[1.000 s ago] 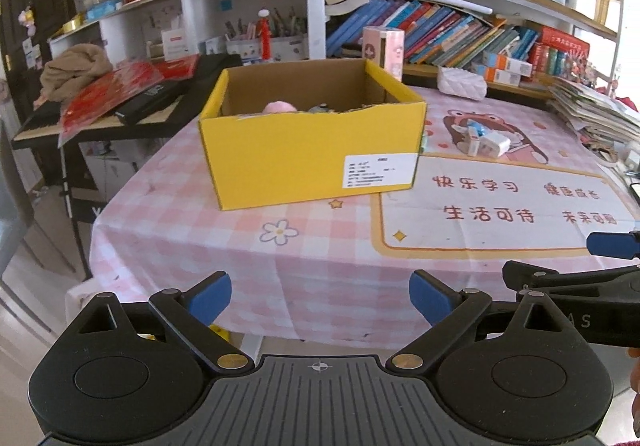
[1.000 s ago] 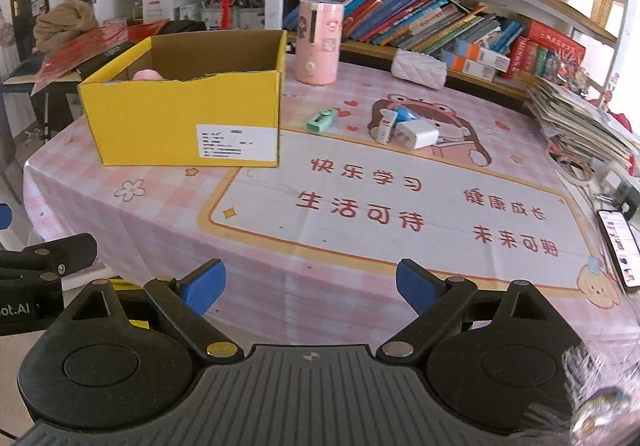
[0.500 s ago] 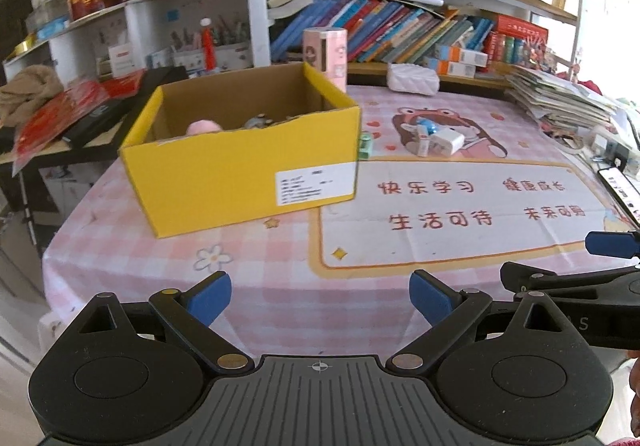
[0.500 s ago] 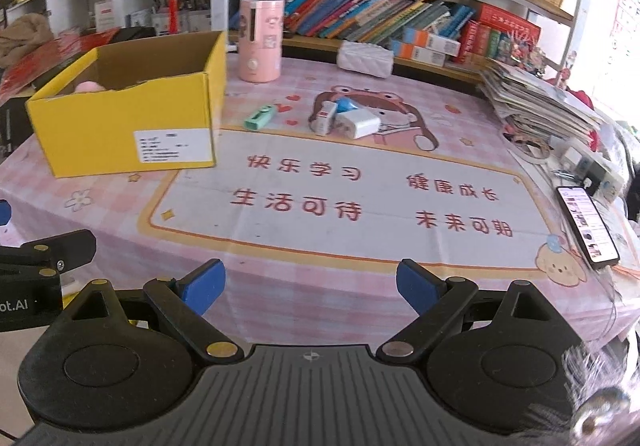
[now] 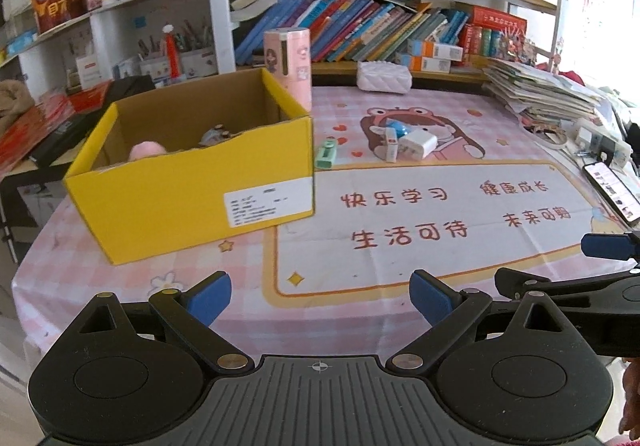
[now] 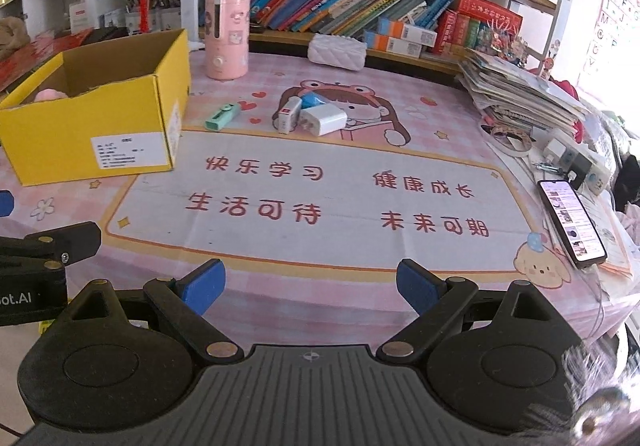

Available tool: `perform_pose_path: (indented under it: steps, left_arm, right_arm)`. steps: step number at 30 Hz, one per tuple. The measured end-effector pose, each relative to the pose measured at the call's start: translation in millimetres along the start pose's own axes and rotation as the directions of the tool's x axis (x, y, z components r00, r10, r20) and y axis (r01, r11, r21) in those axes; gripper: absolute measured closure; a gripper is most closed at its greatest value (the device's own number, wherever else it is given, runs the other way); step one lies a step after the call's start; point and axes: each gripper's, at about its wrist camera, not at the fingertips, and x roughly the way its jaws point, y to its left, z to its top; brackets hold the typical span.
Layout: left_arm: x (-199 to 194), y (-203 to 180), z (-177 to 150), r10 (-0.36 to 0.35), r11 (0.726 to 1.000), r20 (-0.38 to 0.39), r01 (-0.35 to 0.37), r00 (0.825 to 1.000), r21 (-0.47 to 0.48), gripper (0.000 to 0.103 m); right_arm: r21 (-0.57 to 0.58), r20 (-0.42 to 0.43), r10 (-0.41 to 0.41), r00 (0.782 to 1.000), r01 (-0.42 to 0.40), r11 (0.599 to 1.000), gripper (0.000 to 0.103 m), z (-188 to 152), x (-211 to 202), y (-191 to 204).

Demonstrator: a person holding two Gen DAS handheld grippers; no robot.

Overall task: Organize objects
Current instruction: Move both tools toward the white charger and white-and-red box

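Observation:
An open yellow cardboard box [image 5: 192, 181] stands on the left of the pink table and holds a pink soft thing [image 5: 146, 149] and other small items. Right of it lie a mint green stapler-like item [image 5: 326, 155] [image 6: 222, 117], a white charger [image 5: 418, 145] [image 6: 324, 119], a small white box [image 6: 289, 114] and a blue item [image 6: 314, 100]. My left gripper [image 5: 320, 296] is open and empty at the table's near edge. My right gripper [image 6: 310, 282] is open and empty too, beside it on the right.
A pink cylindrical container [image 6: 227, 41] and a white quilted pouch [image 6: 337, 51] stand at the back. A paper stack [image 6: 520, 93], power strip [image 6: 574, 161] and phone [image 6: 570, 221] line the right edge. Bookshelves [image 5: 380, 25] rise behind the table.
Both grippers have swung right and moved closer to the table; the box has shifted left in both views. Both stay open and empty.

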Motion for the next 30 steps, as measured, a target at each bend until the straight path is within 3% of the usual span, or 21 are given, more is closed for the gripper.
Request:
perform_pose_path:
  steps: [20, 30]
  left_arm:
    - [40.8, -31.6, 32.0, -0.023, 0.999, -0.012, 0.023, 1.0, 0.023, 0.006]
    - [68.6, -44.9, 61.7, -0.015, 1.0, 0.021, 0.015, 1.0, -0.015, 0.006]
  right_arm:
    - [0.023, -0.024, 0.0, 1.0, 0.0, 1.0, 0.01, 24.6, 36.3, -36.3]
    - [0.007, -0.005, 0.029, 1.0, -0.029, 1.0, 0.013, 55.6, 63.4, -58.1]
